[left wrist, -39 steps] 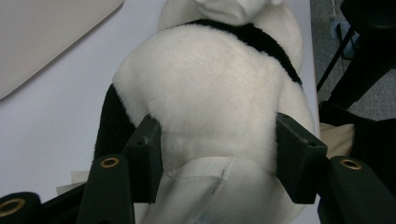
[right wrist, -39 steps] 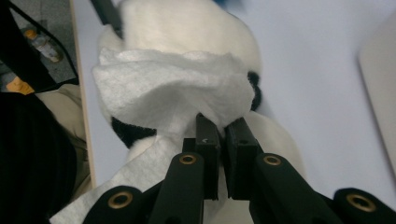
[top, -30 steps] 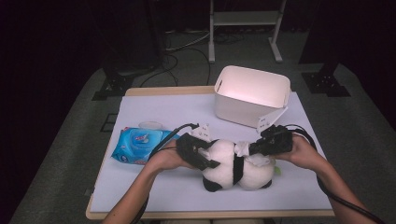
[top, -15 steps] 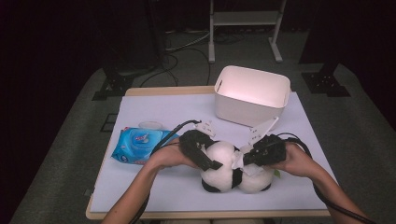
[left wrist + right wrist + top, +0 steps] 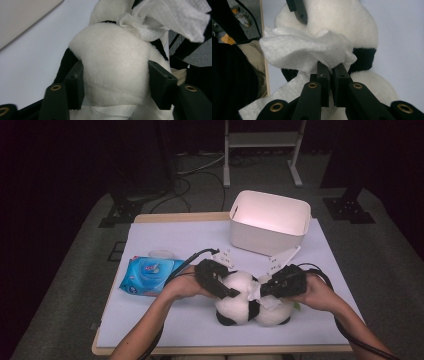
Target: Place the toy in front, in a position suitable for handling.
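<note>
On the white-covered table (image 5: 165,320), the left tongs (image 5: 113,75) grip the panda plush (image 5: 240,302); the right tongs (image 5: 330,71) pinch a white wipe (image 5: 307,50) against it. Beyond sit a blue wipes pack (image 5: 147,276), a white bin (image 5: 270,222), then grey carpet (image 5: 80,270).

Black-and-white plush panda (image 5: 250,300) lies on the table, crumpled white wipe (image 5: 260,292) against it.

A white-topped table (image 5: 165,320) bears a bin (image 5: 270,222), wipes pack (image 5: 148,276) and plush panda (image 5: 245,302).

Bright table, dark surroundings, soft focus
</note>
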### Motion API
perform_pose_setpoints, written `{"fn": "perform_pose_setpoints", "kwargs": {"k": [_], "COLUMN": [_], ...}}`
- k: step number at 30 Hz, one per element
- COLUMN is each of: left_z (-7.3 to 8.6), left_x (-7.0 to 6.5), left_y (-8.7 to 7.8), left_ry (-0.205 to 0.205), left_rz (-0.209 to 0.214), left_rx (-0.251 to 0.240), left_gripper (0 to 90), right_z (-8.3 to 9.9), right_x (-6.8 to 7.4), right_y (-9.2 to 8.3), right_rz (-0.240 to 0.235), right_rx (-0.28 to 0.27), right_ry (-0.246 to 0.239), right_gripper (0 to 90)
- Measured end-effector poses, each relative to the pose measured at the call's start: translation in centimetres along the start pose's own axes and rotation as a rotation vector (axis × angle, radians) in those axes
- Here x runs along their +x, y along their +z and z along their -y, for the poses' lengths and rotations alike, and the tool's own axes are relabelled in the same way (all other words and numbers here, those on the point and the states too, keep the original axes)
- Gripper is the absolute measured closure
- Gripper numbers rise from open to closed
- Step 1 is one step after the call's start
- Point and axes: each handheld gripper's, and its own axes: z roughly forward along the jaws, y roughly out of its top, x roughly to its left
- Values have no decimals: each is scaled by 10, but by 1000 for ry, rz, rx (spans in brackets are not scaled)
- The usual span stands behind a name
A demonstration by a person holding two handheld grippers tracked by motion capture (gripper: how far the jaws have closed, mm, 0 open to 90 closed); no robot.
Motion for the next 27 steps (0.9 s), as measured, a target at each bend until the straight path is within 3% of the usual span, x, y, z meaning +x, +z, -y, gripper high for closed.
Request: {"fn": "perform_pose_setpoints", "kwargs": {"k": [3,10,13,19,27], "left_z": [-3,-15,-14,-2,-2], "left_x": [2,1,0,0,0], "left_y": [-2,-12,-13,-15,-22], "left_ry": [6,112,121,84,8], "left_rz": [-7,-39,-34,-15,-5], "left_rx": [-5,8,9,6,-20], "left_gripper": [418,424,424,370,202], "right_z": [-1,-3,-2,-4,-12], "right_x": [-5,-20,-27,-21,-3], "right_y": [-7,-19,-19,-1,7], "right_rz": [7,44,48,-1,3], "right_rx": [-14,-28,-34,-40,0], "right_ry": [11,32,46,32,-26], "right_gripper": [851,849,849,848,849]}}
